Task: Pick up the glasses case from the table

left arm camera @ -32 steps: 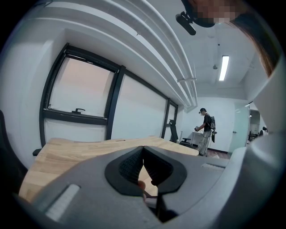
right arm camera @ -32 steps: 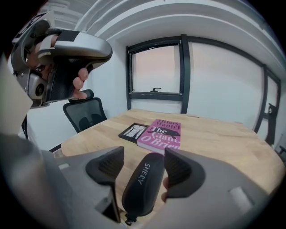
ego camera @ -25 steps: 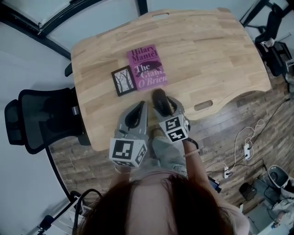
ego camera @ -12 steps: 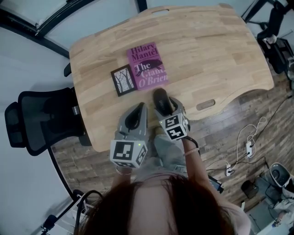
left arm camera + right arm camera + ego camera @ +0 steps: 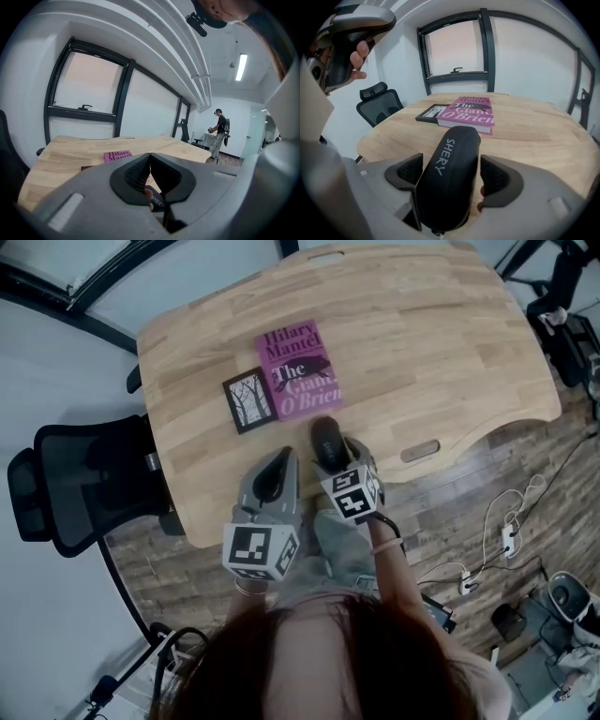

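Observation:
The black glasses case [image 5: 326, 440] marked SHERY lies lengthwise between the jaws of my right gripper [image 5: 330, 454], just in front of the pink book. In the right gripper view the case [image 5: 449, 164] fills the space between the two pads, and a narrow gap shows beside the right pad [image 5: 501, 180]. These jaws have just been opening, and the gripper [image 5: 452, 174] is open around the case. My left gripper [image 5: 277, 468] hovers beside it over the table's near edge, shut and empty. In the left gripper view its tips [image 5: 150, 157] meet, and the case [image 5: 157, 203] shows below them.
A pink book [image 5: 298, 369] and a small black-framed picture [image 5: 250, 400] lie on the wooden table [image 5: 441, 343] beyond the case. A black office chair [image 5: 80, 479] stands at the left. Cables and a power strip [image 5: 506, 540] lie on the floor at the right.
My right gripper has sunk toward the table with the case and its jaws have spread wider. The left gripper has stayed where it was.

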The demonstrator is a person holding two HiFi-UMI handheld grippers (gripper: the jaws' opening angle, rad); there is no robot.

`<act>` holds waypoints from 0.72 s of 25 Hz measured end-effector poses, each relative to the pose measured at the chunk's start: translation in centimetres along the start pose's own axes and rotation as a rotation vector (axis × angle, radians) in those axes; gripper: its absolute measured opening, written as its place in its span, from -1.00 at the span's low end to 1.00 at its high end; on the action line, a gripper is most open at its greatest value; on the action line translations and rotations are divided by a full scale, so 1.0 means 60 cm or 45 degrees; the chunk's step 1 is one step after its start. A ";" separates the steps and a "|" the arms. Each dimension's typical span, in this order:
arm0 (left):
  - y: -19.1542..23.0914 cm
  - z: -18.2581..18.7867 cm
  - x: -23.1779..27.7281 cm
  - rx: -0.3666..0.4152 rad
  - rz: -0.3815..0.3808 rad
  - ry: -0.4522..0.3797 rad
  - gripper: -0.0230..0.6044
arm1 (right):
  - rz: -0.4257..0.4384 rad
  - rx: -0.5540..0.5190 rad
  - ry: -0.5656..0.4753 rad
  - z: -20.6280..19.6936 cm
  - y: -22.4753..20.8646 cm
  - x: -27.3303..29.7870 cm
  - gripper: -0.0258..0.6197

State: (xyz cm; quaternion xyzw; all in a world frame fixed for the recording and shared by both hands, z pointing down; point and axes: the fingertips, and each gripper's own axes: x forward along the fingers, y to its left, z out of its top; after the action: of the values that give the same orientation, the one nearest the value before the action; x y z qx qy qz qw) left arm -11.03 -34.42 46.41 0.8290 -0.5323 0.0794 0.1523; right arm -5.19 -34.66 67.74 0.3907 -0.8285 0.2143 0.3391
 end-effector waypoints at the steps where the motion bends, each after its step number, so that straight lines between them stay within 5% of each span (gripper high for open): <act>1: 0.000 -0.001 0.001 0.000 0.000 0.001 -0.90 | 0.002 0.003 0.008 -0.003 0.000 0.002 0.24; 18: 0.004 -0.009 0.006 -0.010 0.025 0.026 -0.90 | -0.003 0.095 0.045 -0.018 -0.001 0.025 0.26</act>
State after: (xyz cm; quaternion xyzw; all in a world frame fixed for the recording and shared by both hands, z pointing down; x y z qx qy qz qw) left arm -11.08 -34.61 47.07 0.8222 -0.5391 0.0872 0.1601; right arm -5.40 -34.78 69.60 0.4004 -0.8132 0.2516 0.3392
